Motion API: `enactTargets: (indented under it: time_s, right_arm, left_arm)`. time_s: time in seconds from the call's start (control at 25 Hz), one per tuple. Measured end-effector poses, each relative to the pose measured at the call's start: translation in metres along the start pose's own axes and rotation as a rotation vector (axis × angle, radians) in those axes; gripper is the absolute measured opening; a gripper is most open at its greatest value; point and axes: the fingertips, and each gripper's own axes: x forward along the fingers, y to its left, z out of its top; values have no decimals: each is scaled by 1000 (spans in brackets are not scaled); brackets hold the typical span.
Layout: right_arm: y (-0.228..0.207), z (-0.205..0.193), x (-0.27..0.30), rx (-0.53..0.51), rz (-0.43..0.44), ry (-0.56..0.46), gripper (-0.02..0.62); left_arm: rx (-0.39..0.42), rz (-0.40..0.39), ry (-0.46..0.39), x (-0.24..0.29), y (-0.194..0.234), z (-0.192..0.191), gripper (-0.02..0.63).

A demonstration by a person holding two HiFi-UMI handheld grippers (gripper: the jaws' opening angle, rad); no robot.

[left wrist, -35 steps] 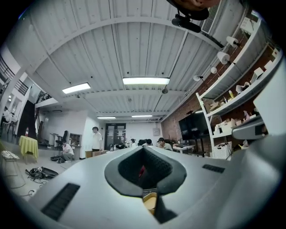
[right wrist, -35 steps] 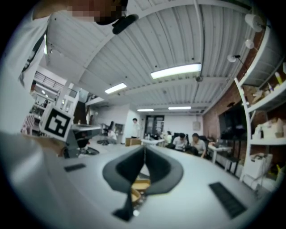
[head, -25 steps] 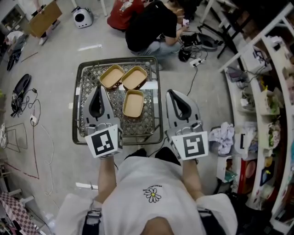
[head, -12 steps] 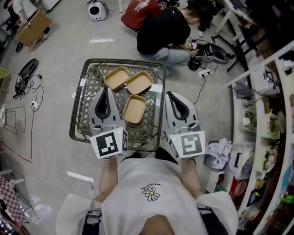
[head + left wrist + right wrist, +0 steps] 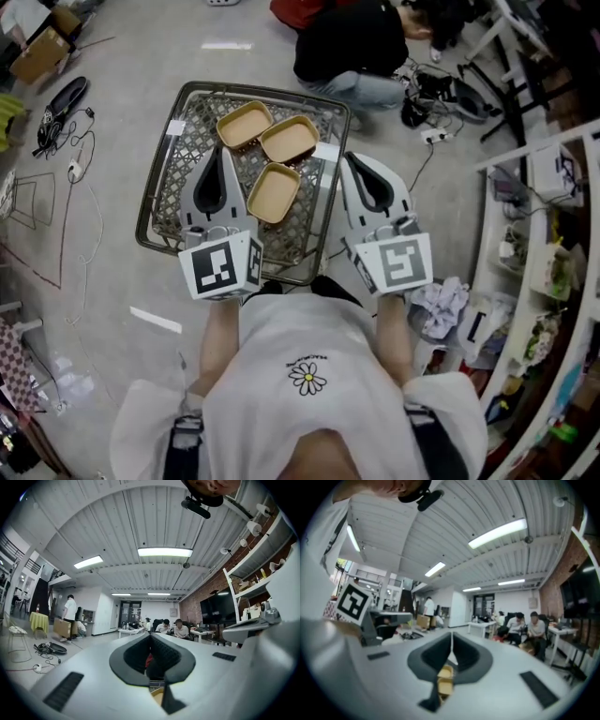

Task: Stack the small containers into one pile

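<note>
Three small tan containers lie open side up in a wire basket (image 5: 262, 94): one at the far left (image 5: 244, 125), one beside it (image 5: 289, 139), one nearer me (image 5: 274, 192). My left gripper (image 5: 219, 153) hovers over the basket's left half, to the left of the near container, jaws shut and holding nothing. My right gripper (image 5: 348, 159) hangs over the basket's right rim, also shut and empty. In the left gripper view the jaws (image 5: 151, 637) meet tip to tip. In the right gripper view the gripper (image 5: 451, 645) is shut too, with tan containers (image 5: 445, 678) showing below it.
A crouching person in black (image 5: 352, 42) is on the floor just beyond the basket, with cables (image 5: 436, 84) nearby. Shelving (image 5: 553, 187) lines the right side. A crumpled cloth (image 5: 441, 302) lies at my right. A dark object (image 5: 61, 101) and wires lie on the floor at left.
The head view has swung, so the basket sits higher and more tilted in frame. Both grippers stay shut above its near part. The containers have not moved.
</note>
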Motion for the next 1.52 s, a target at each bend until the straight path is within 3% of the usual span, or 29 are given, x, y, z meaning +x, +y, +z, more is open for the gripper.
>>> enactTargets:
  time_s: [0.2,0.36,0.44,0.68,0.88,1.16,1.52]
  right_arm:
    - [-7,-6,19,11,95,17,34]
    - [-12,-21,41,11,167,64,38]
    - [-10,-32,53,10,215,100,90]
    - [-4,-75,88,46,320,225,110]
    - [7,-124,109,73,416,345,132]
    - [26,-215,127,43,518,542,138]
    - [37,-326,137,68,582,800,141]
  left_arm:
    - [-35,25,29,7,3,-9,27]
    - [-82,43,89,11,11,-30,103]
    - [-115,51,125,12,15,-46,132]
    - [-359,108,261,7,28,-119,206]
    - [-384,182,454,-10,27,-197,223]
    - [-544,296,699,-50,19,-304,241]
    - [-689,378,896,-78,8,-381,230]
